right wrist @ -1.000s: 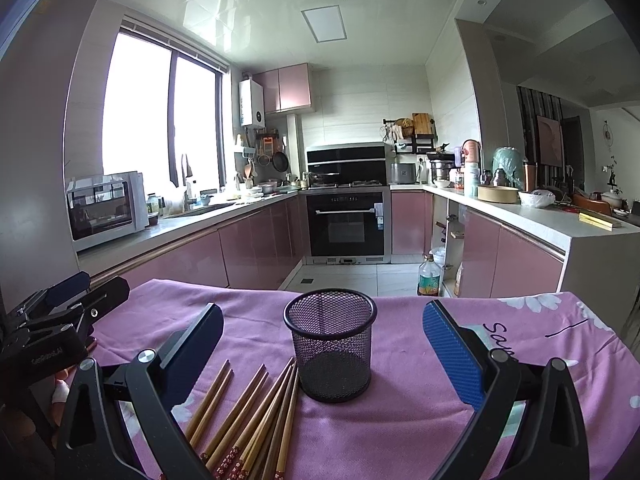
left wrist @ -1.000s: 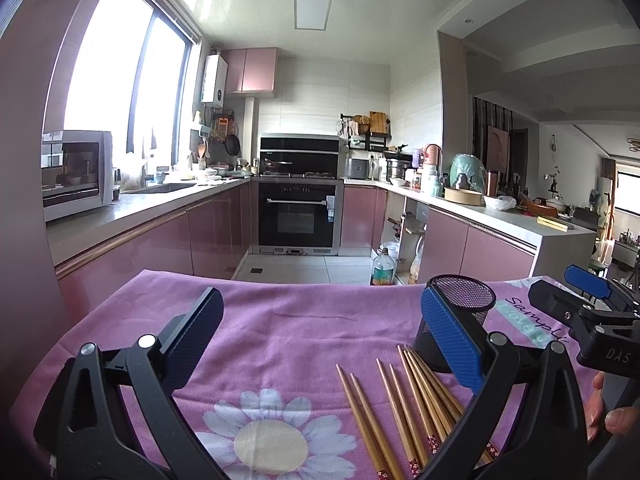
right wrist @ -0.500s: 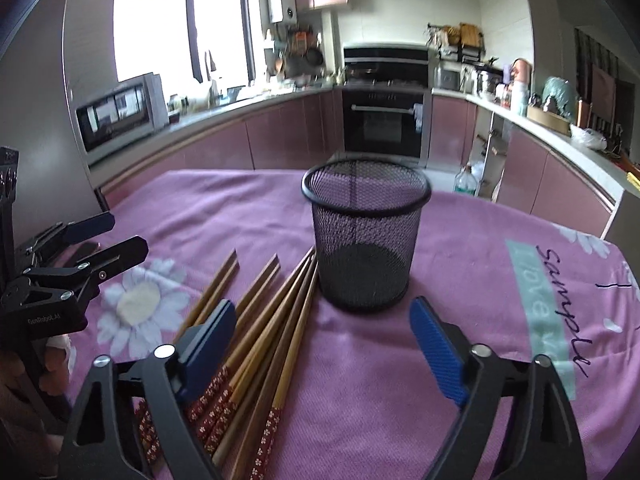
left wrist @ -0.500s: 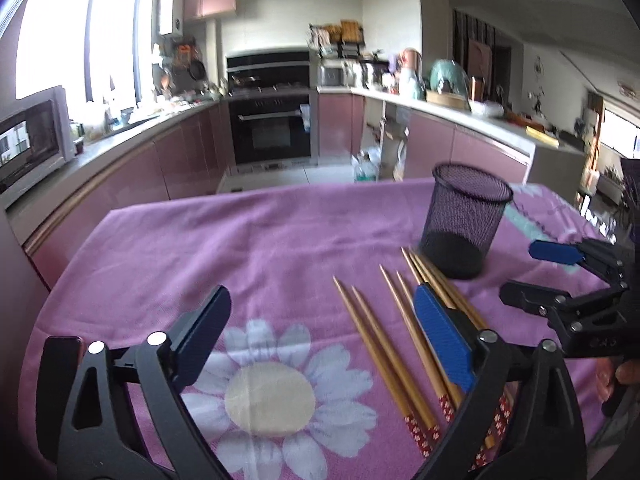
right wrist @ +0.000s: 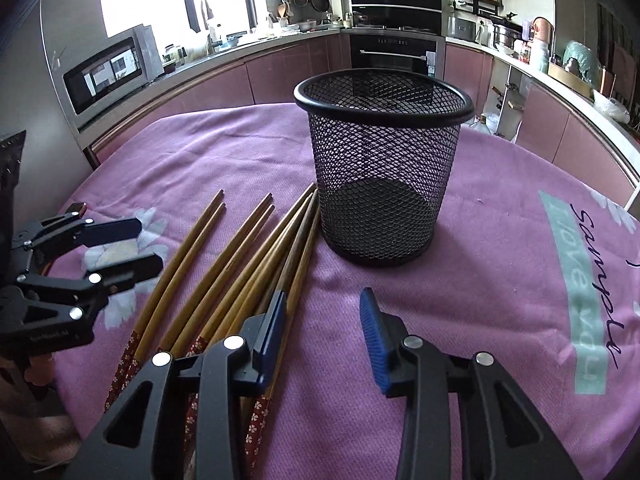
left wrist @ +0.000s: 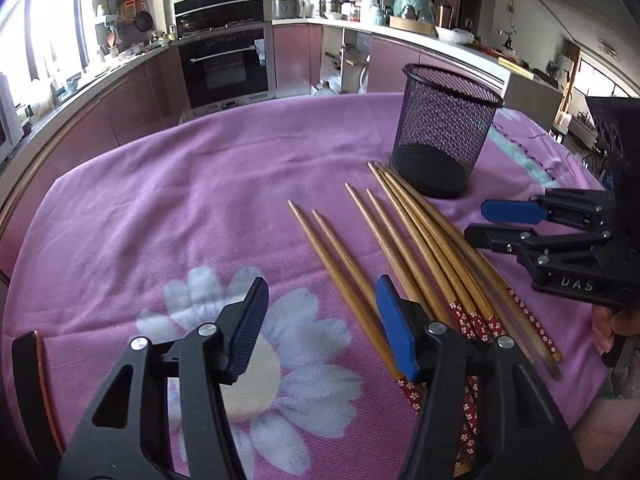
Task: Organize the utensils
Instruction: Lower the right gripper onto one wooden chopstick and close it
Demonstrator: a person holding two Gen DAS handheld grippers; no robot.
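Both claws have been lowered and tipped toward the chopsticks (left wrist: 404, 248) fanned on the purple cloth (left wrist: 180, 208) beside the empty mesh holder (right wrist: 382, 168); left gripper (left wrist: 320, 320) and right gripper (right wrist: 322, 328), jaws narrowed but still apart, nothing clamped, a pickup judged imminent

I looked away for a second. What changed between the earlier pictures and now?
Both grippers tipped down toward the chopsticks, and the jaws of the left gripper and right gripper have just been closing, with nothing between them. The chopsticks and mesh cup stayed put.
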